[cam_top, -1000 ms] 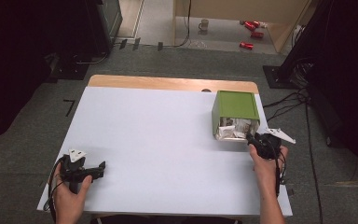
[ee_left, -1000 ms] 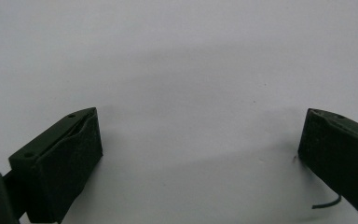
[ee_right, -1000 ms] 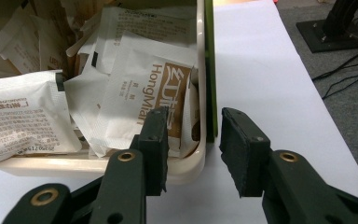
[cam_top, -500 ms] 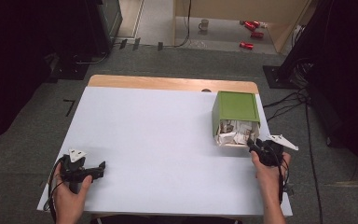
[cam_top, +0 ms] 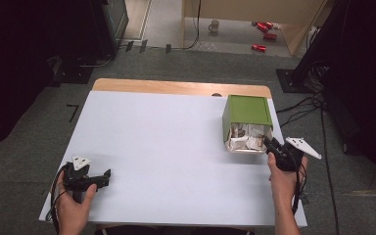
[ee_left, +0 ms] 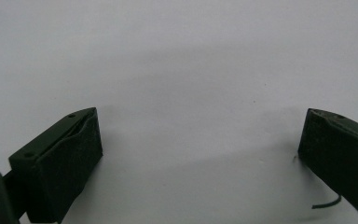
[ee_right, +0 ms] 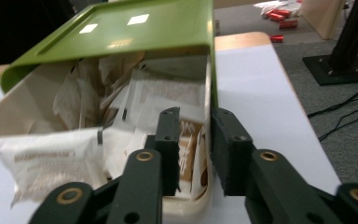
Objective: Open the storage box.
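Observation:
A green bin (cam_top: 247,111) lies on its side at the right of the white table (cam_top: 166,147), its mouth facing me and stuffed with white and brown paper packets (cam_top: 242,137). My right gripper (cam_top: 272,144) sits at the mouth's right edge. In the right gripper view its jaws have just been closing. One jaw is inside the green bin (ee_right: 121,28) and one outside, and my right gripper (ee_right: 196,126) pinches the cream side wall (ee_right: 209,93) together with a brown packet (ee_right: 189,149). My left gripper (cam_top: 108,175) rests open at the table's front left. Nothing lies between the wide jaws of my left gripper (ee_left: 200,140).
Cables (cam_top: 298,105) trail over the floor right of the table. Red cans (cam_top: 262,36) and a mug (cam_top: 215,25) lie on the floor beyond the far edge. A wooden strip (cam_top: 176,88) borders the table's far side.
My right gripper has drawn slightly back toward me and its jaws have narrowed at the bin's right edge. The bin has shifted a little. The left hand has stayed put.

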A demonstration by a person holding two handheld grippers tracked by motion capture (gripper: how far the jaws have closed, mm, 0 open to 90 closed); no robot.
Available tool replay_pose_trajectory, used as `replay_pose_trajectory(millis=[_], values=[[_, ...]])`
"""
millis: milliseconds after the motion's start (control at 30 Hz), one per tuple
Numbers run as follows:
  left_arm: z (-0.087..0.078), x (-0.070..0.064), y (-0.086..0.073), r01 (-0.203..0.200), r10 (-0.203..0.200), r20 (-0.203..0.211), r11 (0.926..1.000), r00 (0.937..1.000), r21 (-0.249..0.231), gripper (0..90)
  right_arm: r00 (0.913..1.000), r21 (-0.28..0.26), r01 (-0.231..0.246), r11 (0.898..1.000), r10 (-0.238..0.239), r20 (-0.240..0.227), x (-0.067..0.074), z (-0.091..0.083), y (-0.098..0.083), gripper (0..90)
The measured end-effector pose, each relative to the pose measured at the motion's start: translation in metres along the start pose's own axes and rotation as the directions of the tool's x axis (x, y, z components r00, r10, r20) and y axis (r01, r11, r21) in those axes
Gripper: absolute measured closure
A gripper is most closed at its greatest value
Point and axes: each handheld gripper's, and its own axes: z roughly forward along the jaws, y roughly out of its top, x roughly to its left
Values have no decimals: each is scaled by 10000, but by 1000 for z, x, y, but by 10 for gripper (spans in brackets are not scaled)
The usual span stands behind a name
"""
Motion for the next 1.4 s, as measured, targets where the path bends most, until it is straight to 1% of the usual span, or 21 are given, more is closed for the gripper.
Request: replay_pose_trajectory(millis=[200,267,367,400,833,1033,1400], values=[[0,0,0,7,-7,0,10000,10000,0,0,9982,185,-1,9998,-10,593,2,6,6,856],[0,0,0,6,-6,2,10000,10000,2,0,9977,180,20,9998,-32,673,3,6,6,866],[0,0,0,4,-4,0,10000,10000,0,0,9960,159,246,9996,-259,850,5,6,6,894],[0,0,0,6,-6,0,10000,10000,-3,0,9932,168,448,9989,-464,1064,8,7,6,900],[0,0,0,2,-2,1,10000,10000,-4,0,9941,307,422,9986,-450,986,8,2,6,900],[0,0,0,1,-1,0,10000,10000,1,0,9950,377,349,9987,-382,924,8,-2,4,900],[0,0,0,7,-7,0,10000,10000,-6,0,9955,365,358,9987,-389,870,8,-13,-2,900]])
